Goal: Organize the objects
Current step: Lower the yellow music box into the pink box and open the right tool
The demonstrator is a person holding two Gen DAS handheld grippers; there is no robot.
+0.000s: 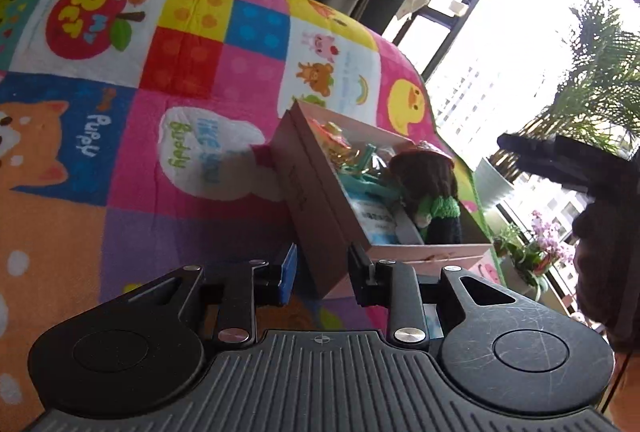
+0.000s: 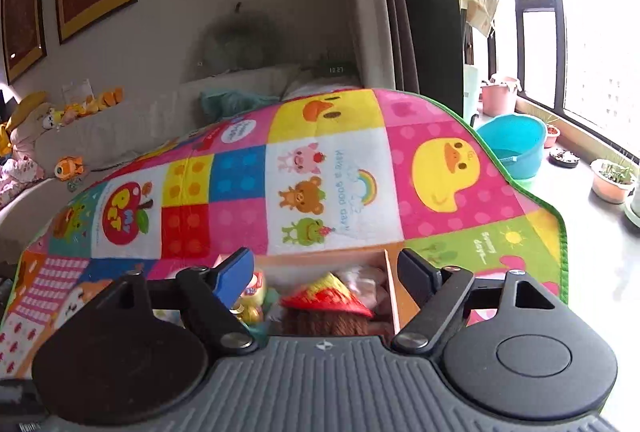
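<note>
Viewing left wrist first: the left gripper sits low at the near corner of a pink box lying on the patchwork play mat.
Left jaws: narrowly parted, straddling the box's near corner; the pads look just short of the cardboard, and whether they pinch it I cannot tell.
Box contents, left wrist: a knitted doll with brown hair, a green top and a red hat leans against the far inner wall; teal and gold trinkets and a printed packet lie beside it.
Right gripper, left wrist: a dark silhouette against the window, above and beyond the box, touching nothing.
Viewing right wrist next: the right gripper hovers directly over the open box.
Right jaws: spread wide and empty, with nothing between the fingers.
Doll, right wrist: its red hat and brown hair show just below the fingertips, inside the box and free of the pads.
Step in hand (judgement): the doll looks deposited; the right hand is clearing away while the left steadies the box.
Doing it well: lift the right gripper straight up, so a finger does not snag the hat or the box's right wall.
Left hand advice: keep the box still and level until the right fingers are clear, so the leaning doll does not tip out.
Risk: the box sits on soft matting and may slide if nudged.
</note>
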